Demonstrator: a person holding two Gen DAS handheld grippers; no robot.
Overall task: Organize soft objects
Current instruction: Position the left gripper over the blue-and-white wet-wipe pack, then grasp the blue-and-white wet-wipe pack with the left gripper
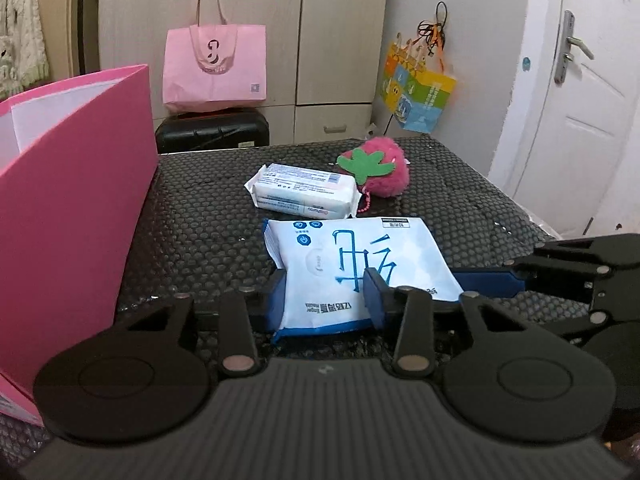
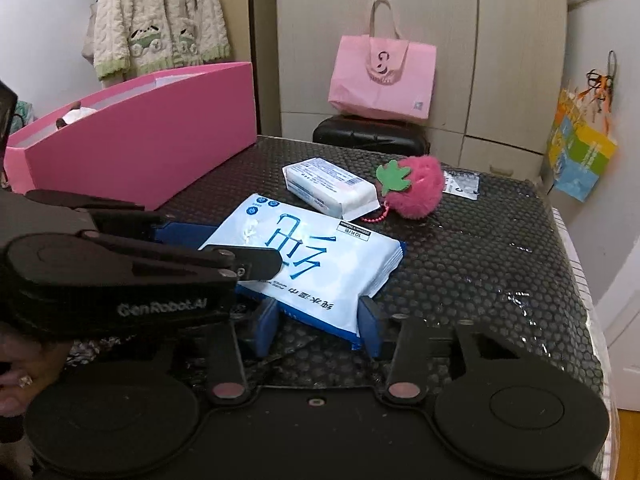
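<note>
Both grippers, left (image 1: 325, 294) and right (image 2: 318, 322), fingers apparently clamped on the blue wet-wipes pack (image 1: 360, 264), mid-grasp; next lift together toward the pink box (image 2: 152, 136).

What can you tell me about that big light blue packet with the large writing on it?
The light blue wipes packet is a flat, soft plastic pouch with big blue characters, small round icons and a dark blue crimped edge. It lies flat on the black honeycomb-textured mat, just in front of a smaller white packet. Both grippers grasp its near edge: the left gripper and the right gripper, blue fingers on either side.
</note>
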